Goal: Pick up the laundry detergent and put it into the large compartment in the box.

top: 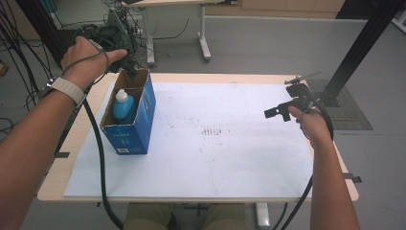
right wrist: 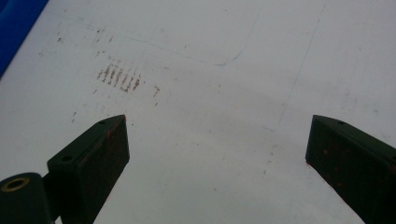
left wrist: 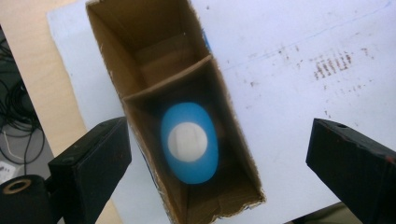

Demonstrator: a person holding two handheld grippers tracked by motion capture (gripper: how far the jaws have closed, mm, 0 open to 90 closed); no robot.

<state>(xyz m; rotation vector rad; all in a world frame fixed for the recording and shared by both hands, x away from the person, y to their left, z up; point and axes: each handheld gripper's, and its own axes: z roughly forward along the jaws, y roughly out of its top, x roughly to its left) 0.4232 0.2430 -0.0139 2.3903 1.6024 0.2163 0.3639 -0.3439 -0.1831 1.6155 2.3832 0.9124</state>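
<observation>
L gripper point(left wrist: 219, 154) jaws apart, empty, above box point(top: 130, 115) w/ blue bottle point(left wrist: 189, 142) inside near compartment; cardboard divider point(left wrist: 168, 81) behind it. R gripper point(right wrist: 217, 154) jaws apart over white sheet point(top: 215, 158).

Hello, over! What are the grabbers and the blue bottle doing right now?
Left gripper open above box. Blue bottle upright in its near compartment, untouched. Right gripper open over white sheet. Nothing blocking.

Blue white-capped bottle point(left wrist: 189, 142) stands upright inside open cardboard box point(left wrist: 140, 70).
</observation>
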